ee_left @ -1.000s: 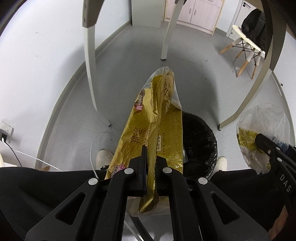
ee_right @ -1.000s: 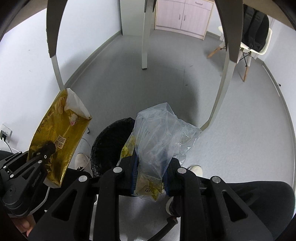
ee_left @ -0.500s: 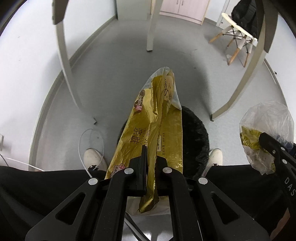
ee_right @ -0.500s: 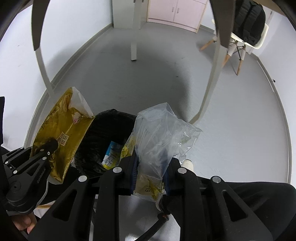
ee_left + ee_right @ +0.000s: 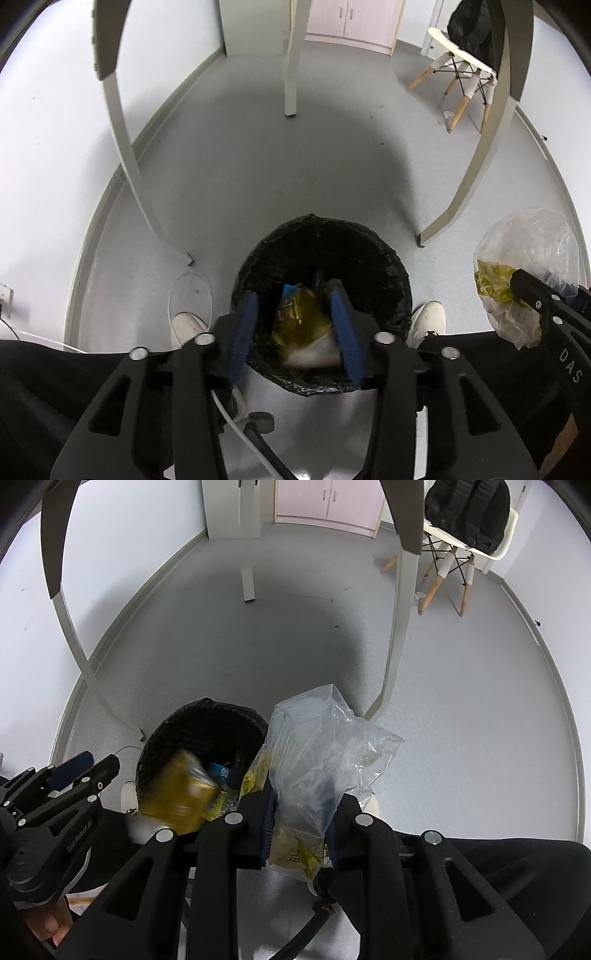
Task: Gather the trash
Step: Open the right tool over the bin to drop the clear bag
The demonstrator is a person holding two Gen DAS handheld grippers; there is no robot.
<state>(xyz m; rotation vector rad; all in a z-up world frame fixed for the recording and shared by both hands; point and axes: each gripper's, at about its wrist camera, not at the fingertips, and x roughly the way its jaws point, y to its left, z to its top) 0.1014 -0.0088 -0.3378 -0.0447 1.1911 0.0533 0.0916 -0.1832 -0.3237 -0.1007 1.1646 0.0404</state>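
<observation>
Over the bin, the left gripper has just opened and its gold wrapper lands inside; the right gripper clamps a clear bag beside the rim, so releasing there probably misses.

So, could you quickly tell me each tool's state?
Left tool: open, jaws just opened, gold wrapper dropping into the bin.
Right tool: shut on clear bag.
</observation>
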